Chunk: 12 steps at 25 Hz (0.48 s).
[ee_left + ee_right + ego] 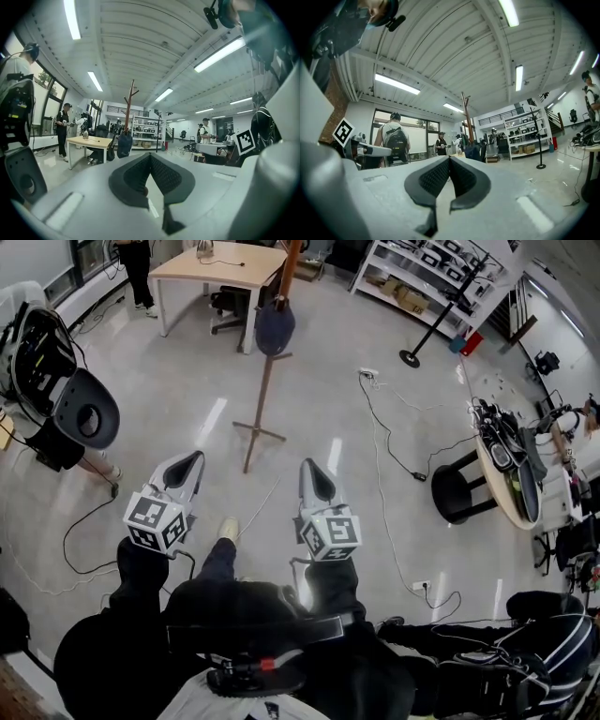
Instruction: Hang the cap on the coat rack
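Head view: the left gripper point(190, 463) and the right gripper point(313, 471) are held side by side and point level. The jaws of each are pressed together, with nothing between them. The cap point(275, 326) hangs on the coat rack point(264, 390), well ahead of both grippers and between their lines of aim. A table point(225, 263) stands beyond the rack.

Left gripper view: the jaws meet at the tips and hold nothing. The coat rack point(130, 101) stands well ahead, slightly left of the jaw line. The cap point(124, 144) hangs low on it, well apart from the gripper.

Right gripper view: the jaws are closed on each other and hold nothing. The coat rack point(466, 112) stands well ahead, slightly right of the jaw line, with the cap point(473, 151) against it.
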{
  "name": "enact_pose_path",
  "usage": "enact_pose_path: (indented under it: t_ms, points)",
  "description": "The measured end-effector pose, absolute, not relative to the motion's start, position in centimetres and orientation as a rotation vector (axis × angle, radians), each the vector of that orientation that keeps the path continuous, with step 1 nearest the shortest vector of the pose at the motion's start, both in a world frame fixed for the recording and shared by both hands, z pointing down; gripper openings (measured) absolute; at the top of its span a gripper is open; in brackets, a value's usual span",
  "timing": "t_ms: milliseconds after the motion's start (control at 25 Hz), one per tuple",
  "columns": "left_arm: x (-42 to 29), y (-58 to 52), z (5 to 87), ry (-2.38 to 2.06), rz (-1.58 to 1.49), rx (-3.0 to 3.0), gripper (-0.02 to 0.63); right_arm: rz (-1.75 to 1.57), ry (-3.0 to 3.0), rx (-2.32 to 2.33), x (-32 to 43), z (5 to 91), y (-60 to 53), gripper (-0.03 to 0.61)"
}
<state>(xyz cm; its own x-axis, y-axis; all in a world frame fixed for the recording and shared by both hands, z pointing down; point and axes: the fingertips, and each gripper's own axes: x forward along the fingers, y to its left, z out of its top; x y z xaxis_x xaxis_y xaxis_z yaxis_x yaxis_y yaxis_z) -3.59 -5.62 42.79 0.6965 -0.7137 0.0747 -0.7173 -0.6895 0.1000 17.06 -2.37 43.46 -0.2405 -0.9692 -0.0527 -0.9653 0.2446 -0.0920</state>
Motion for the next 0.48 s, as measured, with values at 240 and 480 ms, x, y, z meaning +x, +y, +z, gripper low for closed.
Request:
enact_pose_path:
  t_ms: [240,480]
  points:
    - [-3.0,-5.2,43.4,-1.178,0.046,2.778,0.003,-0.063,2.405,-1.868,17.7,44.1,-2.0,0.002]
    - [-2.9,-5.8,42.3,-1.179,0.051,2.777,0.003,-0.078,2.409,-1.862,17.7,43.0,-2.8,0.003]
